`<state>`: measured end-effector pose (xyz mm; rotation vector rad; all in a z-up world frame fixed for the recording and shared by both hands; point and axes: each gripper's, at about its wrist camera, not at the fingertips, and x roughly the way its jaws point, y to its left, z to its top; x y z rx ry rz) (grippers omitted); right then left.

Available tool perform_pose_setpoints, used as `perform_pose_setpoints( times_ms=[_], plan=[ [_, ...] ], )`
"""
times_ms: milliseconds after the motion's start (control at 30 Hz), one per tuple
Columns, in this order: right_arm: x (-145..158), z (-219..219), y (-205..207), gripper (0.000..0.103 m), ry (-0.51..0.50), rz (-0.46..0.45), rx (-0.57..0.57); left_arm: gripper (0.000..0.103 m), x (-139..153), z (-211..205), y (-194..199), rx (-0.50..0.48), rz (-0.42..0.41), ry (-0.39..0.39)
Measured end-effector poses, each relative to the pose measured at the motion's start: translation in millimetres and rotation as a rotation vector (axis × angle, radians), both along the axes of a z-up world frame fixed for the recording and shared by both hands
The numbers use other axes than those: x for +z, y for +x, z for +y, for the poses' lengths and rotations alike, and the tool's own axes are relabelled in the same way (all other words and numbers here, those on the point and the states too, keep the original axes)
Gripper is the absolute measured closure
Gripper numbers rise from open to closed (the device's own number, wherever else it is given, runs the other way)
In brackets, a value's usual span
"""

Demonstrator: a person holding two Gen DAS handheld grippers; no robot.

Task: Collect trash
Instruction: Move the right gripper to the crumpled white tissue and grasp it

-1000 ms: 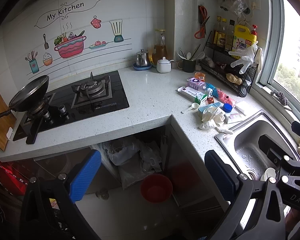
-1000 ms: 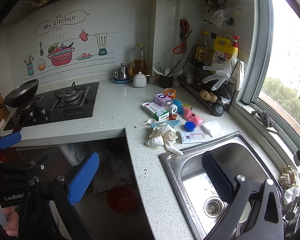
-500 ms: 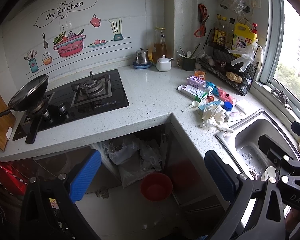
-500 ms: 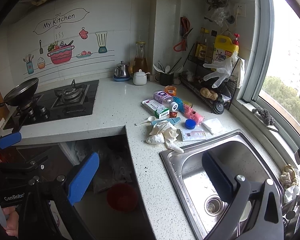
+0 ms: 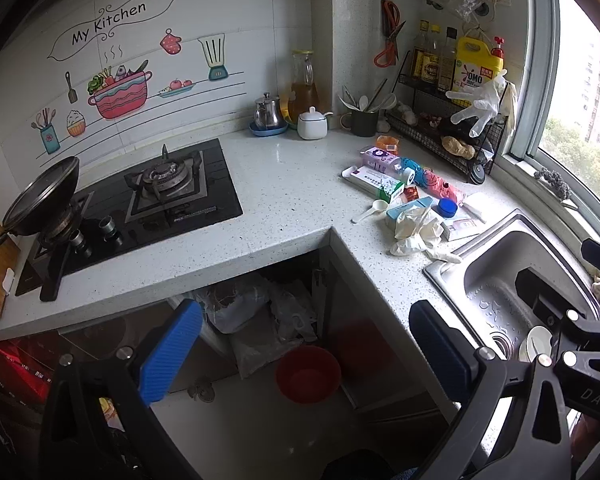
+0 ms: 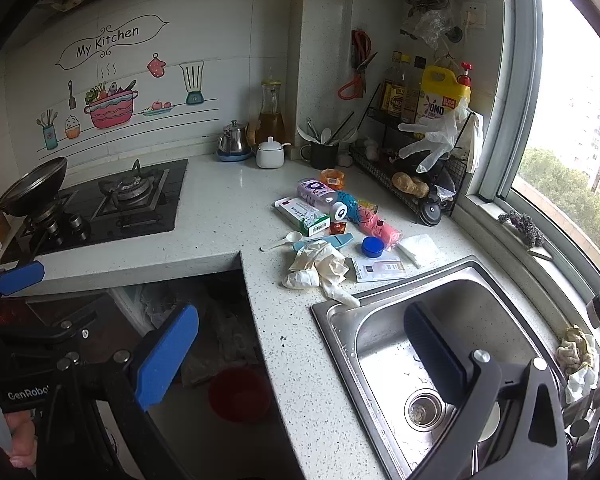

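Note:
A heap of trash lies on the white counter beside the sink: crumpled whitish gloves [image 6: 320, 266] [image 5: 418, 232], a green-and-white box [image 6: 303, 214] [image 5: 374, 179], a purple carton [image 6: 315, 190], a pink packet [image 6: 380, 227], a blue cap [image 6: 373, 246], a white scoop [image 6: 282, 240] and a paper sachet [image 6: 380, 269]. A red bin [image 5: 308, 374] [image 6: 240, 394] stands on the floor under the counter. My left gripper [image 5: 304, 348] is open above the floor, well short of the trash. My right gripper [image 6: 300, 356] is open over the counter edge and sink, empty.
A steel sink [image 6: 440, 352] fills the lower right. A gas hob [image 5: 152, 196] with a dark pan [image 5: 40, 200] sits at left. A wire rack [image 6: 412, 184] with bottles and a hanging glove lines the window side. Bags [image 5: 252, 320] are stuffed under the counter.
Both views have shifted slightly: the trash heap now sits a little farther off and higher in the frames. Both grippers remain open and empty.

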<state>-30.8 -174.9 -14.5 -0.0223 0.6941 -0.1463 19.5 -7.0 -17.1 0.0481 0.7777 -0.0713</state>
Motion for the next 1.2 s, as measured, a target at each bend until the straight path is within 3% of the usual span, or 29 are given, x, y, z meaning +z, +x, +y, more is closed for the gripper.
perform_pose_setpoints(
  times_ms=[167, 533, 733, 900, 1200],
  plan=[
    [-4.0, -7.4, 10.7, 0.0, -0.01, 0.009, -0.027, 0.0, -6.2, -3.6, 23.4, -0.025, 0.047, -0.043],
    [-29.0, -31.8, 62.0, 0.0, 0.019, 0.078, -0.093, 0.0, -30.5, -25.9, 106.3, -0.138, 0.087, 0.006],
    [-50.4, -42.5, 112.9, 0.0, 0.02, 0.16, -0.12, 0.0, -58.2, -29.1, 176.6, -0.194, 0.17, -0.025],
    [-73.9, -47.8, 157.4, 0.0, 0.024, 0.248, -0.117, 0.0, -86.9, -30.0, 226.0, -0.244, 0.24, 0.002],
    [-111.3, -54.7, 208.9, 0.0, -0.022, 0.36, -0.104, 0.0, -132.1, -34.1, 280.0, -0.306, 0.331, 0.032]
  ],
)
